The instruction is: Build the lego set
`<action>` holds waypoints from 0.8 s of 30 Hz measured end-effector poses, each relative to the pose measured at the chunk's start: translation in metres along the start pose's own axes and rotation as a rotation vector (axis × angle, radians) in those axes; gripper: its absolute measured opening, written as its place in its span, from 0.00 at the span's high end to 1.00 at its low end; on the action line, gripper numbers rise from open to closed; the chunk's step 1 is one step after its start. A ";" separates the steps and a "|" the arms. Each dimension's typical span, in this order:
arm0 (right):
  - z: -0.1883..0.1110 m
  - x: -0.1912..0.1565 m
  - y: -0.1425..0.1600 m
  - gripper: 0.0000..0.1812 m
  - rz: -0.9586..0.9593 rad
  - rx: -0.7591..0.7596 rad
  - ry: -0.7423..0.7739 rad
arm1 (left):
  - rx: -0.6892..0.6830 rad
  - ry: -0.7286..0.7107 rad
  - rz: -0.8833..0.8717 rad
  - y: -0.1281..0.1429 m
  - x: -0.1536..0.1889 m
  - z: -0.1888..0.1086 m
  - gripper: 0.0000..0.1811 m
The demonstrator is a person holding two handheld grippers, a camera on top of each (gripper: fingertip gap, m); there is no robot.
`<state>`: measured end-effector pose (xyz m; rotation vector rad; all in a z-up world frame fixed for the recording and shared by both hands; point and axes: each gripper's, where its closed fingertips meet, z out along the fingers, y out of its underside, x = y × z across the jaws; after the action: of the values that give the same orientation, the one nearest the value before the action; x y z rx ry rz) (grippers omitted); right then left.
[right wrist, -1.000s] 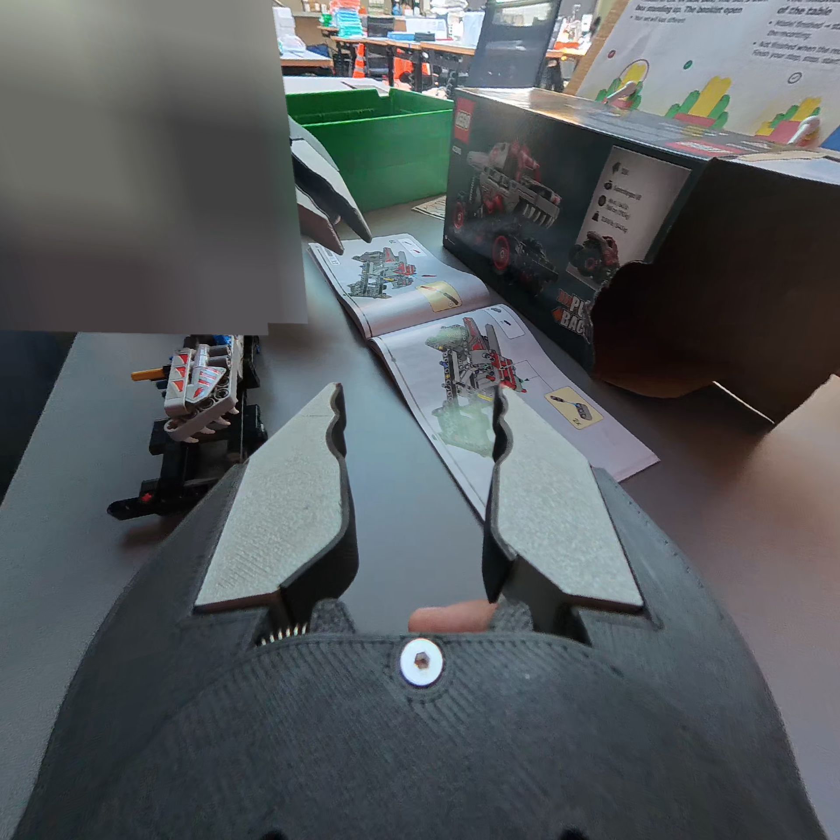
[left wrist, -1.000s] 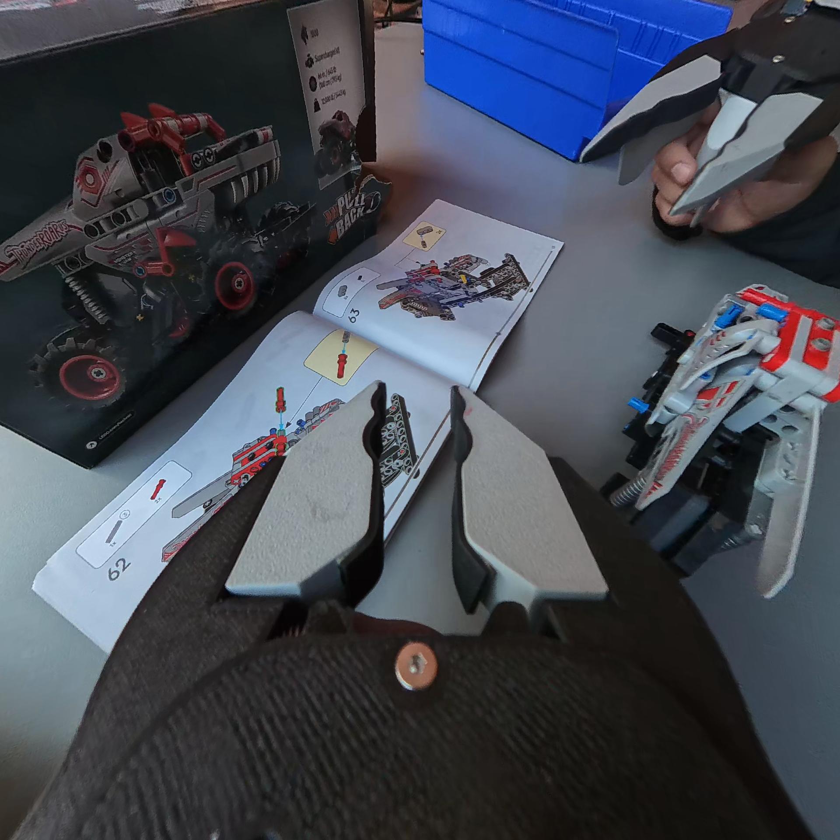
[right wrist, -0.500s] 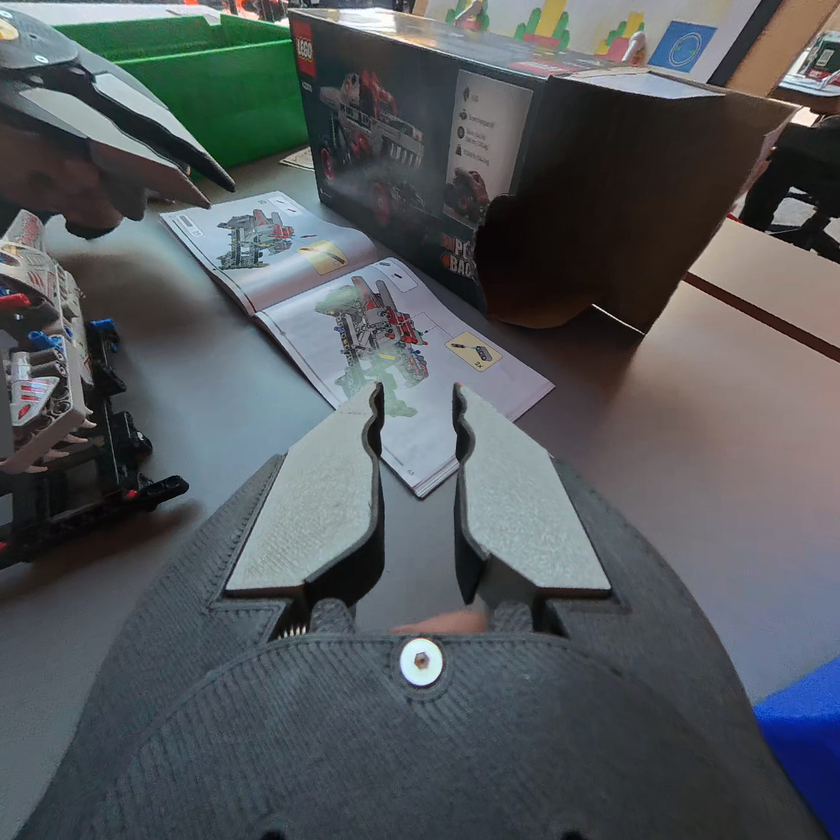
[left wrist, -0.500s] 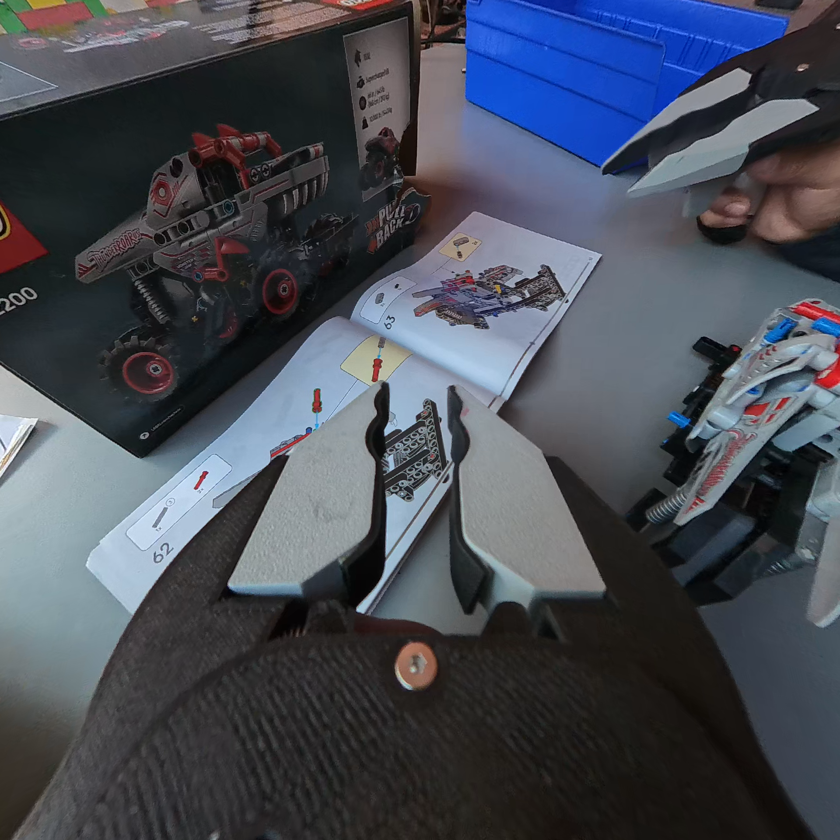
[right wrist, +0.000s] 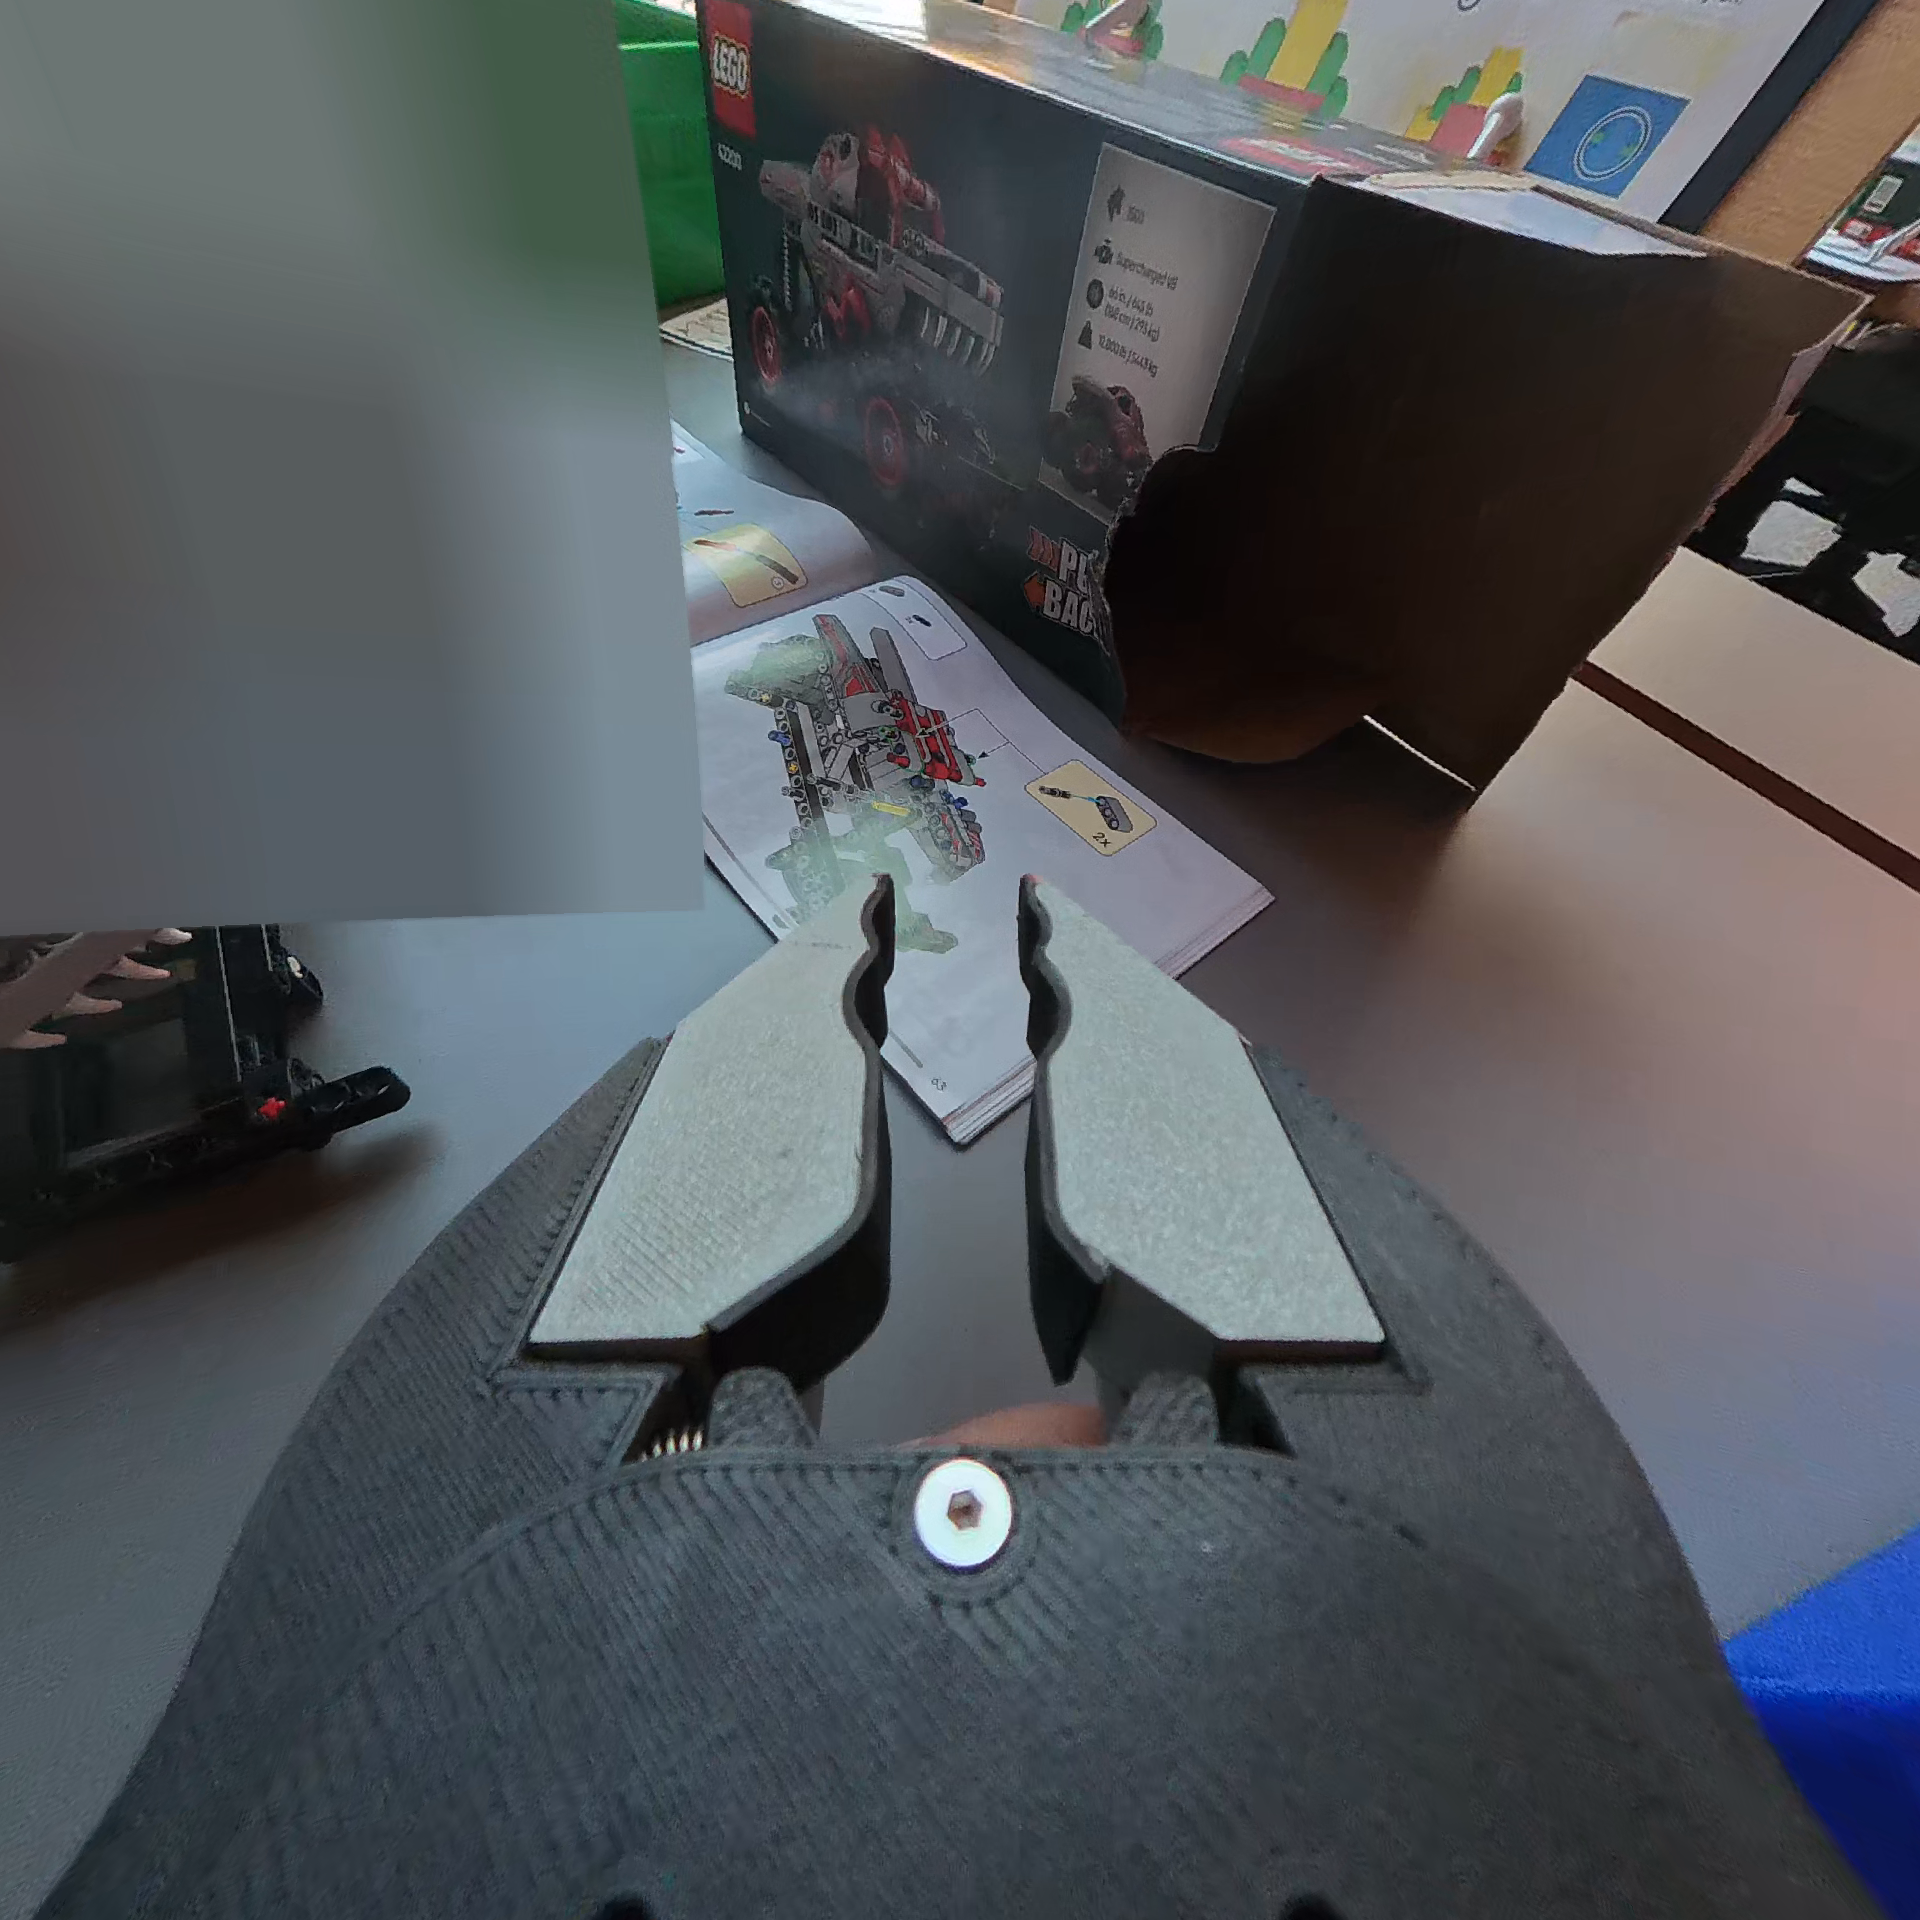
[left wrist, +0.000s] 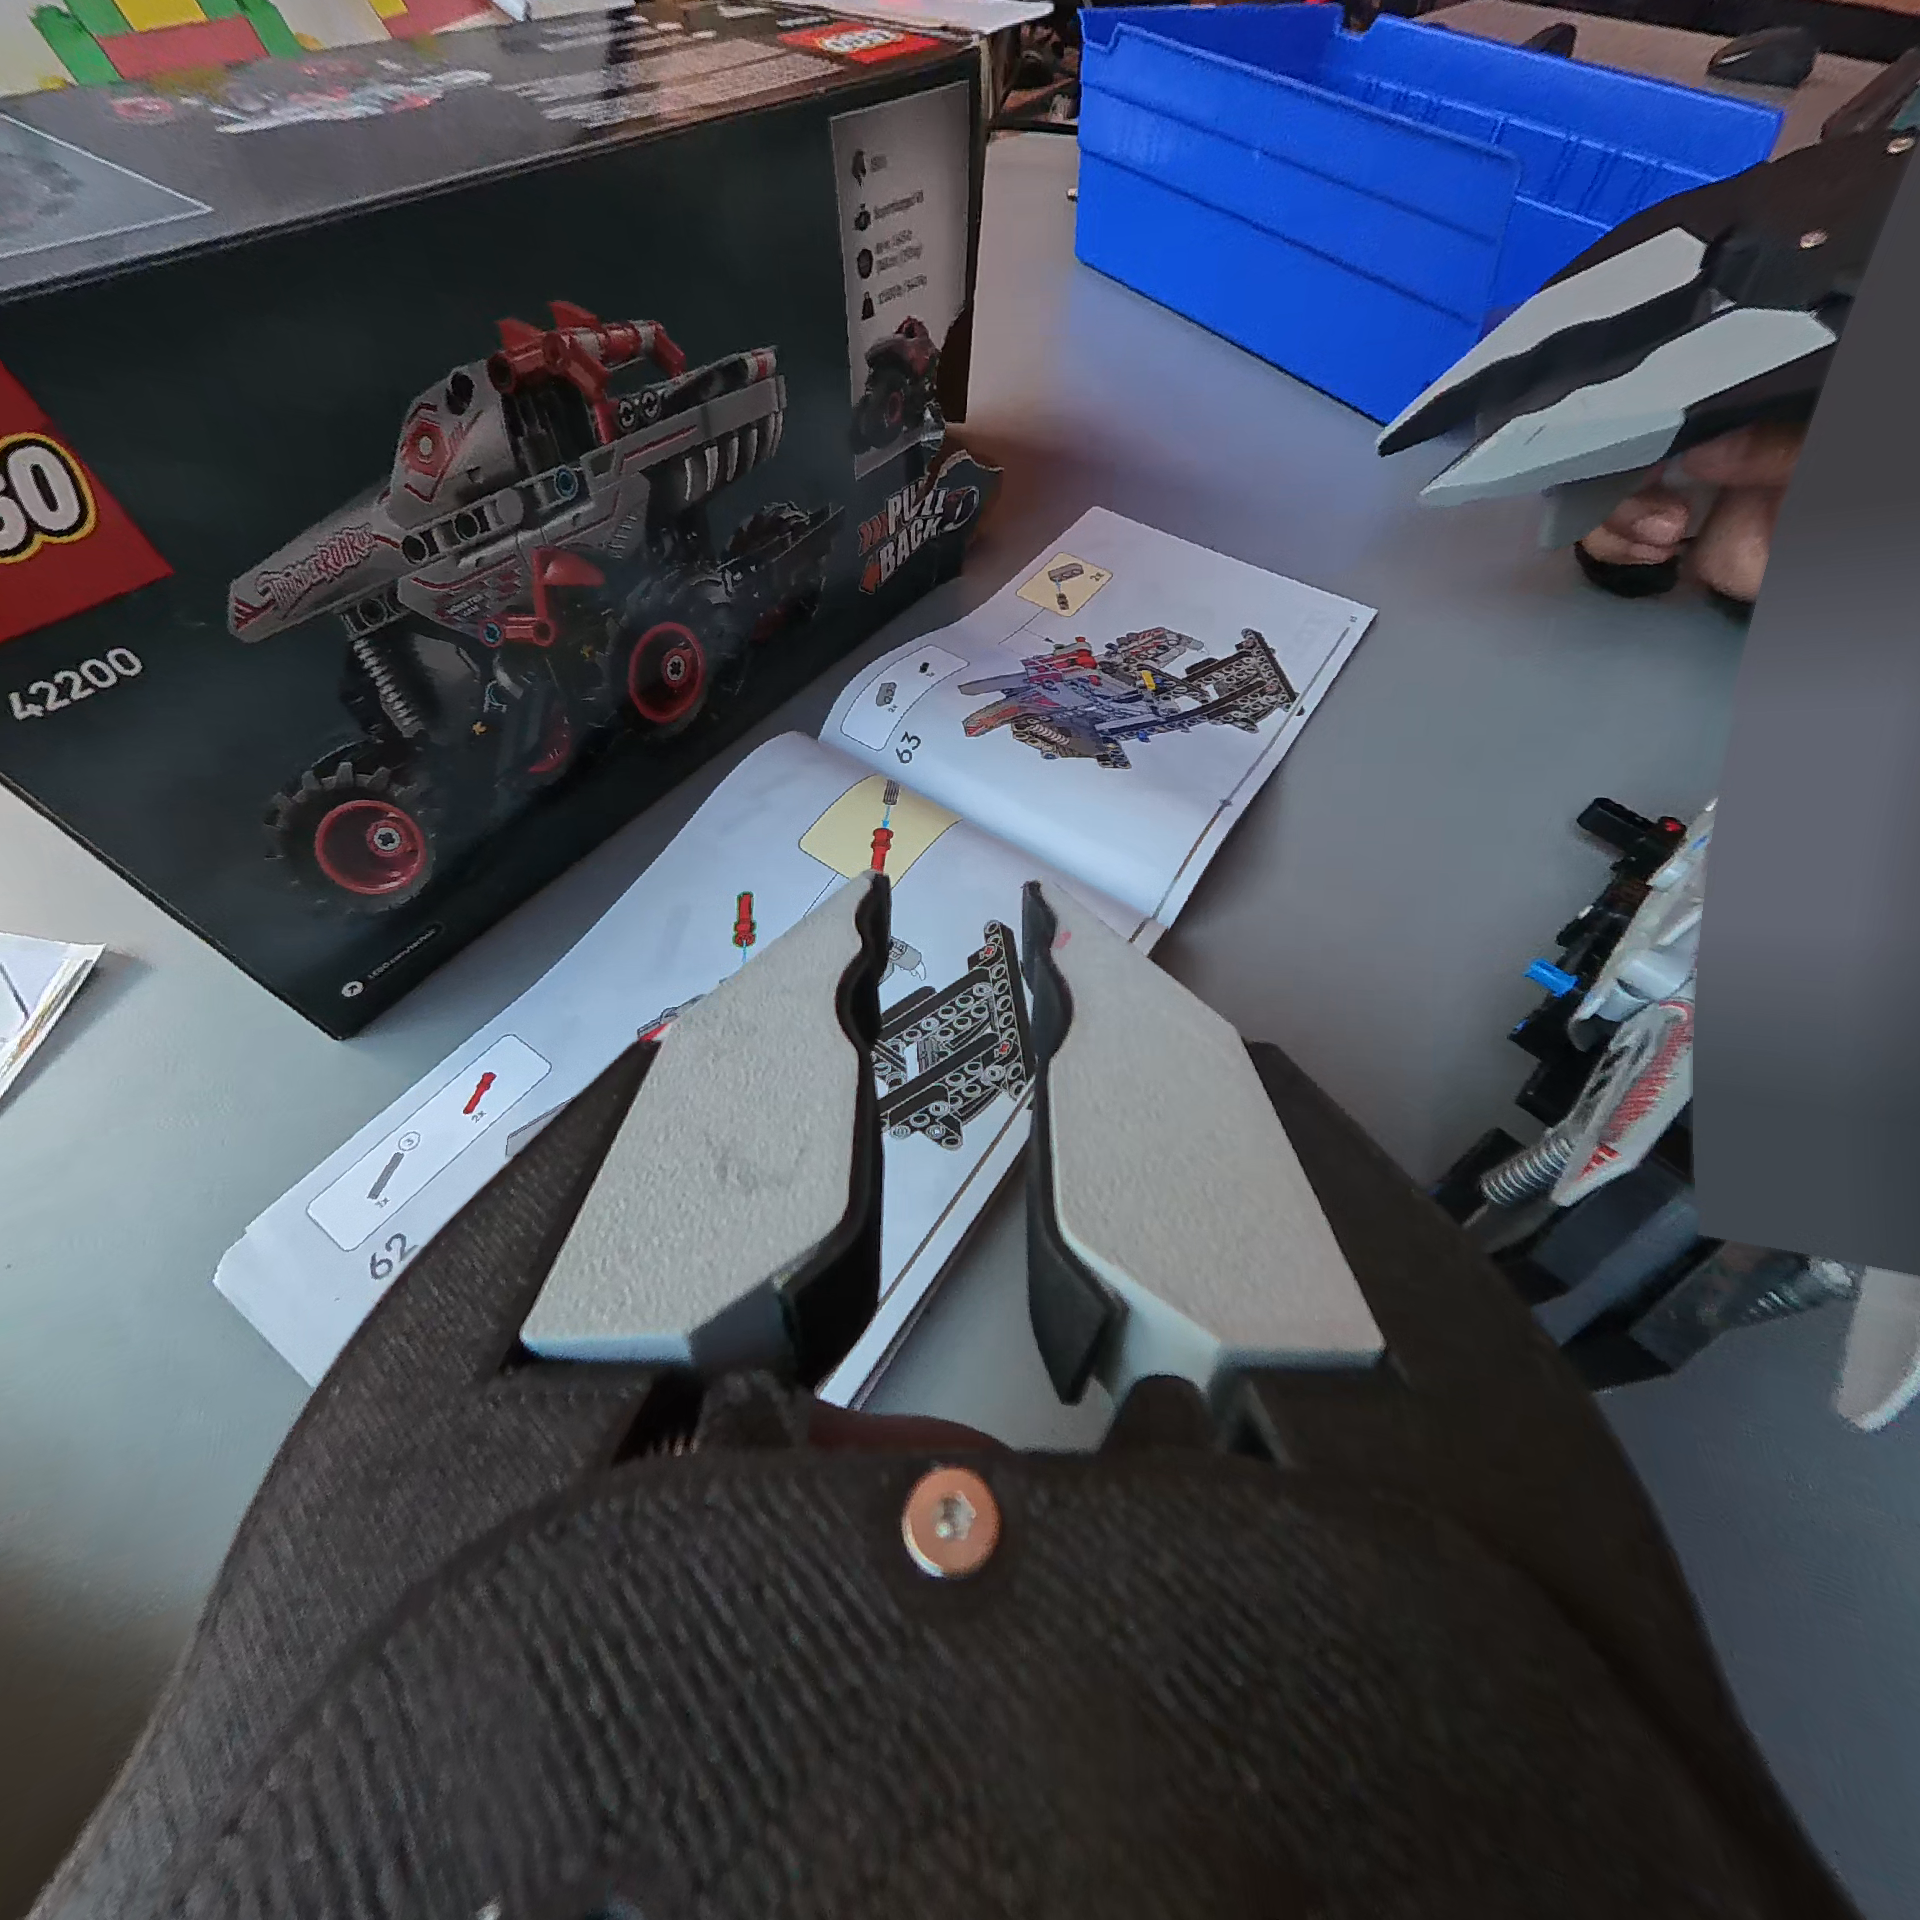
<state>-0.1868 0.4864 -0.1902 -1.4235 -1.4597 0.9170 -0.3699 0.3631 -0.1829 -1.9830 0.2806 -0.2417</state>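
The partly built grey, red and black Lego truck lies on the table at the right edge of the left wrist view, half hidden by a blur patch. Its black frame also shows at the left of the right wrist view. The open instruction booklet lies between the truck and the set box. My left gripper hovers over the booklet's near page, empty, jaws a narrow gap apart. My right gripper hovers over the booklet's near corner, empty, also with a narrow gap. It also shows in the left wrist view.
A blue bin stands at the back right behind the right gripper, and its corner shows in the right wrist view. A green bin stands behind the box. A folded paper lies left of the box. My hands' fingertips stand some 25 cm from each other.
My right gripper's jaws narrowed from wide open to a small gap and it swung toward the booklet and box. My left gripper drew back and turned left, so the truck slid to the view's right edge.
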 end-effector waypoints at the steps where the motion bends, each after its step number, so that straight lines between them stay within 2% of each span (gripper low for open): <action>1: 0.000 0.000 0.000 0.89 0.001 0.004 0.000 | -0.004 0.001 -0.002 0.001 0.000 0.000 0.88; 6: 0.000 -0.005 -0.001 0.89 -0.020 0.008 -0.023 | -0.002 0.003 0.013 0.000 0.002 0.001 0.88; 10: 0.000 -0.023 -0.003 0.85 -0.057 0.017 -0.112 | 0.006 -0.011 0.029 -0.002 0.001 -0.001 0.88; 24: 0.000 -0.016 0.002 0.84 -0.088 -0.020 -0.056 | 0.006 -0.082 0.058 -0.001 -0.010 -0.002 0.89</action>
<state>-0.1861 0.4711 -0.1936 -1.3464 -1.5653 0.8957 -0.3798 0.3644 -0.1819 -1.9702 0.2838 -0.1242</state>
